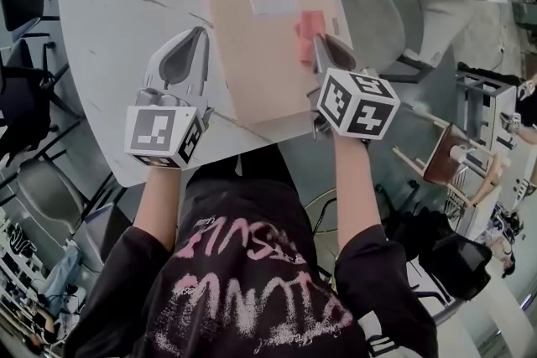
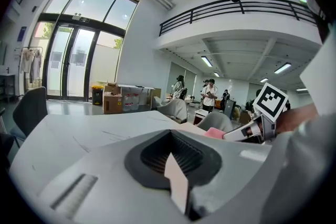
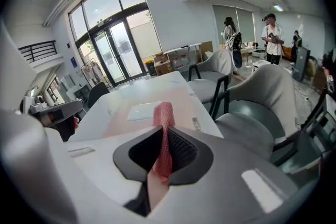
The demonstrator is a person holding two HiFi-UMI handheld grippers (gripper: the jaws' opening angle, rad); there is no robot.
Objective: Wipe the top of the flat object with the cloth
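the flat tan object lies on the white veined table, its near edge close to the table's near rim. a white label sits on its far half. the pink cloth rests on top of the object toward its right side, just below and to the right of the label.

the right gripper reaches over the object's right part, and its fingers are clenched on the cloth. in the right gripper view the cloth runs as a narrow pink strip up from between the closed dark pads and out over the tan surface ahead, with the label just to its left. the gripper's marker cube sits close to the person's hand, beyond the object's near right corner.

the left gripper is over bare table just left of the object, apart from the cloth. its fingers are pressed together with nothing between them, and the left gripper view shows only the table stretching ahead of them. the same view catches the right gripper off to the right, the pink cloth at its tip.

grey chairs stand along the table's right side.
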